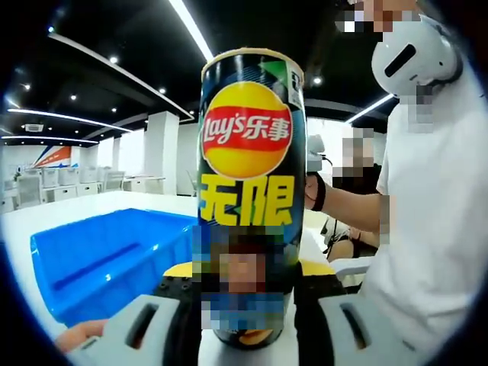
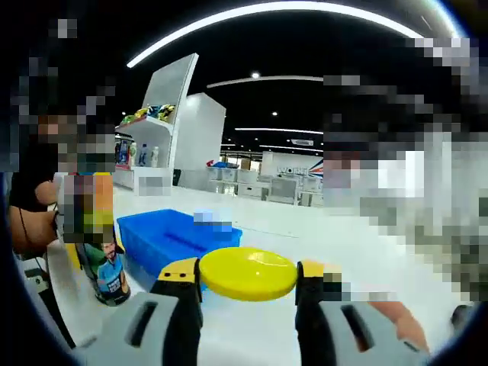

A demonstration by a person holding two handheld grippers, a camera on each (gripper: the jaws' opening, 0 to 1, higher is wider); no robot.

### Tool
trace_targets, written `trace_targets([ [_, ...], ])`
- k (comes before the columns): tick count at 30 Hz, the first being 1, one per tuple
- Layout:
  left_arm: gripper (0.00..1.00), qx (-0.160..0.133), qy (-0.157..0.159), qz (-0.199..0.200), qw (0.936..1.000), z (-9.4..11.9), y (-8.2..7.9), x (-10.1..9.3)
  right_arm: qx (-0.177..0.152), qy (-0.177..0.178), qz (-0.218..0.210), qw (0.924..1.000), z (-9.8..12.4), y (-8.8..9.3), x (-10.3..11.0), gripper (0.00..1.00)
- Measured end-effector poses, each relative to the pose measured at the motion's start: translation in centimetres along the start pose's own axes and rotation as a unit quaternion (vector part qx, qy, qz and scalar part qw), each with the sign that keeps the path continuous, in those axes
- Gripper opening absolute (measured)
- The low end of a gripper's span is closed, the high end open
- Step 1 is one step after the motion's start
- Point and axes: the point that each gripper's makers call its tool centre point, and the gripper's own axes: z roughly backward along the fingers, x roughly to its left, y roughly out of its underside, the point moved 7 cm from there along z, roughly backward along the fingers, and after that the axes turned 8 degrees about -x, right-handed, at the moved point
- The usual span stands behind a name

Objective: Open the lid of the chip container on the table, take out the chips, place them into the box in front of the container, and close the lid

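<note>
My left claw [image 1: 245, 320] is squeezed around the bottom of the chip can [image 1: 252, 198]. The can stands up straight on the white table [image 1: 91, 206], and its top has no lid on it. My right claw [image 2: 248, 293] is pinching the yellow lid [image 2: 248, 273] by its two edges, holding it flat, above the table.

The blue box [image 1: 107, 259] sits on the table just beside the can. In the right gripper view I see the can [image 2: 99, 236] near the left side, with the box [image 2: 171, 236] next to it.

I think the lid part is done and now the chips must come out. I cannot see down into the can, so I do not know how full it is.

To do this well, I should keep my left claw tight, so the can does not slip or spin. Then I should lift it and tip its open top slowly over the middle of the box, not over the edge, so no chips fall on the table. My right claw should hold the lid away from the can and not drop it, because I need it to close the can after.
</note>
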Motion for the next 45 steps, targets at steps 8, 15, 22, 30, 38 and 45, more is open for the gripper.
trace_targets([
  [8,0.46,0.000,0.001,-0.001,1.0000,0.0,0.0,0.0,0.024,0.010,-0.006,0.9996,-0.3,1.7,-0.5,0.47],
  [15,0.46,-0.001,0.001,0.000,1.0000,0.0,0.1,0.1,0.044,0.010,-0.007,0.9989,-0.3,2.8,-0.7,0.47],
  [22,0.46,-0.001,0.001,-0.001,1.0000,0.0,0.0,0.1,0.058,0.009,-0.016,0.9981,-0.4,3.7,-0.9,0.47],
  [30,0.46,0.002,0.000,-0.002,1.0000,-0.1,0.0,0.0,0.086,-0.002,-0.009,0.9962,-0.8,5.1,-0.7,0.48],
  [38,0.47,0.002,0.001,-0.002,1.0000,-0.1,0.0,0.0,0.110,0.000,-0.011,0.9938,-0.7,6.1,-1.0,0.48],
  [45,0.46,0.003,0.001,-0.002,1.0000,-0.1,0.0,0.0,0.133,-0.016,-0.050,0.9897,-0.6,7.3,-0.7,0.48],
])
